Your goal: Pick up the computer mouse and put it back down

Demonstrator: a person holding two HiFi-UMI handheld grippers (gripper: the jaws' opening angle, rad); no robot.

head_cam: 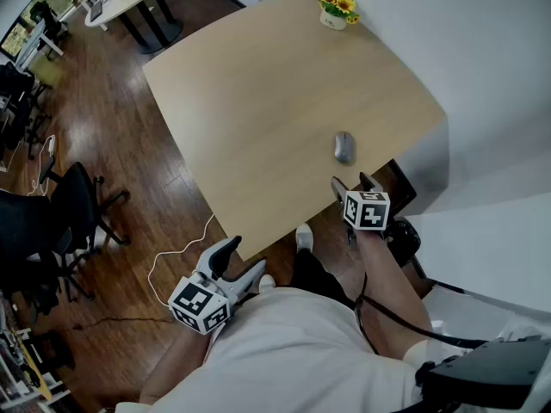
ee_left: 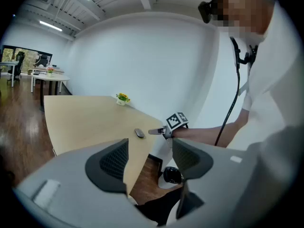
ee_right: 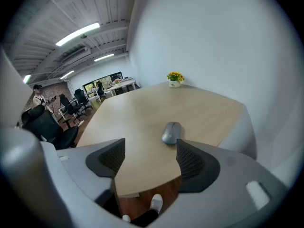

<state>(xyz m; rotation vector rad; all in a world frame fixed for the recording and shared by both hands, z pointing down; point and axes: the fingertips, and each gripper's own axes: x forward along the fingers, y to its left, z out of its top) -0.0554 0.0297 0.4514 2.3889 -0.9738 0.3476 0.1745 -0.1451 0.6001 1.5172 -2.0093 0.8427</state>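
**While the mouse [head_cam: 343,147] lies on the bench [head_cam: 258,93], both pairs of jaws stand open**

Seen from the head view, the mouse lies flat on the pale wood bench. It is near the edge closest to the person and well apart from a pot of yellow flowers [head_cam: 337,10] at the far corner. At that near edge the right gripper [head_cam: 351,183] hovers just short of the mouse and points toward it. Its jaws are apart with nothing between them. In the right gripper view the mouse lies just ahead of the gap, nearer the right-hand jaw. Off the bench, the left gripper [head_cam: 244,259] hangs low by the person's waist, over the dark wood floor [head_cam: 129,170]. Its jaws are likewise apart and empty.
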